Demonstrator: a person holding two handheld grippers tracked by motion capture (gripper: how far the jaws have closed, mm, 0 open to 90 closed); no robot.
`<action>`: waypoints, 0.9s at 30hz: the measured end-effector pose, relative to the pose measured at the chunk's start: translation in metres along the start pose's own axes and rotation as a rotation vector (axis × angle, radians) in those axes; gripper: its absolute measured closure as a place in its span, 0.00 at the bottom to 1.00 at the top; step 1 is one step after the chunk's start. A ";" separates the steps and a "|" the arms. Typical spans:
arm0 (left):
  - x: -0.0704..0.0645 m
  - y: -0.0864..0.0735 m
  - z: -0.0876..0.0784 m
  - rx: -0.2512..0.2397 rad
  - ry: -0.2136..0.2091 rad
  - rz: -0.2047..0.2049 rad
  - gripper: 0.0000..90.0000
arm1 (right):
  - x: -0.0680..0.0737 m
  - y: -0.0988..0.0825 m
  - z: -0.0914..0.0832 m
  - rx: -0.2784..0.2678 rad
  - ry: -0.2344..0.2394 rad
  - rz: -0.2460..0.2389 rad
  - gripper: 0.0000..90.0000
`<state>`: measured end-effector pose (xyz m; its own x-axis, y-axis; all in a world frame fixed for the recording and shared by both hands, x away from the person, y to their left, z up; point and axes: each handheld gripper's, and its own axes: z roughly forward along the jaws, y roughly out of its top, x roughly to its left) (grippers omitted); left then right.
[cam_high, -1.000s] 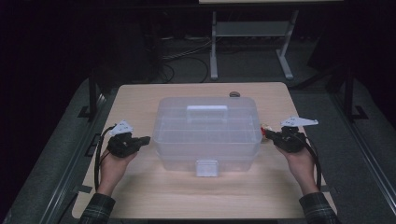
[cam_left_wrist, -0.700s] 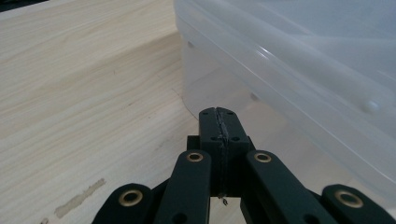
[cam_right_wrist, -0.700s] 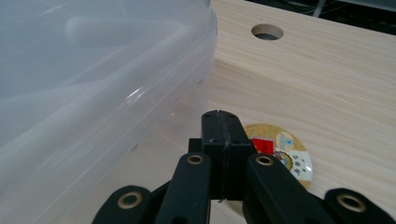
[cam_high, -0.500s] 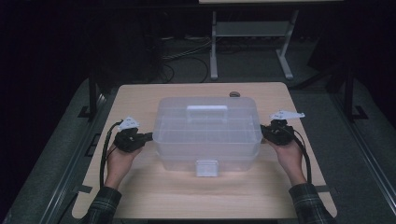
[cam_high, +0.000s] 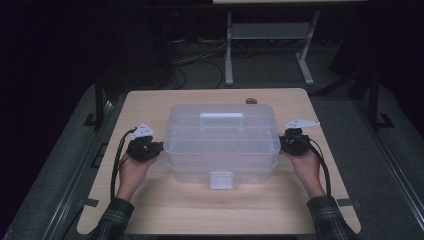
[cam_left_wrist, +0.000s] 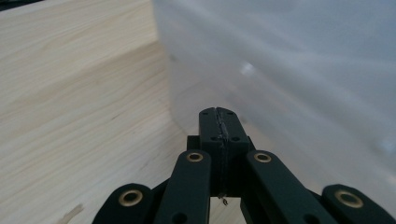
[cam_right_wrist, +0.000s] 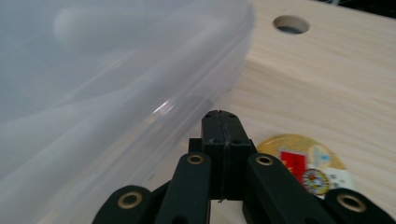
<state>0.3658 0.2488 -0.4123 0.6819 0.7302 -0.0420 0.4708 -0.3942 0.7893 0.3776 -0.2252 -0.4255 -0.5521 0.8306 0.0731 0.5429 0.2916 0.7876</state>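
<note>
High view: pale wood table (cam_high: 165, 215), dark room — left gripper (cam_high: 161, 148), right gripper (cam_high: 281, 144) jaws closed, empty, flanking plastic box (cam_high: 222, 145).

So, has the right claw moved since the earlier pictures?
Yes. The right claw moved inward, toward the clear plastic storage box on the wooden table, closing the gap to the box's right end.

Box (cam_high: 222, 137) contents unreadable through cloudy plastic; round sticker (cam_right_wrist: 306, 163) (beside the right tool (cam_right_wrist: 219, 123)) partly hidden, print too small.
</note>
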 end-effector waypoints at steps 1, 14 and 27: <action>-0.001 0.001 0.000 0.009 0.013 0.017 1.00 | 0.001 0.000 0.001 -0.002 -0.016 -0.010 1.00; -0.003 0.004 -0.008 -0.027 -0.002 -0.026 1.00 | 0.003 -0.002 -0.003 -0.001 0.001 -0.003 1.00; -0.007 -0.002 -0.016 -0.025 0.010 -0.026 1.00 | 0.014 -0.004 -0.007 0.005 0.002 -0.022 1.00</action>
<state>0.3510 0.2534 -0.4038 0.6638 0.7457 -0.0571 0.4743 -0.3606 0.8031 0.3635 -0.2182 -0.4239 -0.5656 0.8227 0.0570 0.5337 0.3125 0.7858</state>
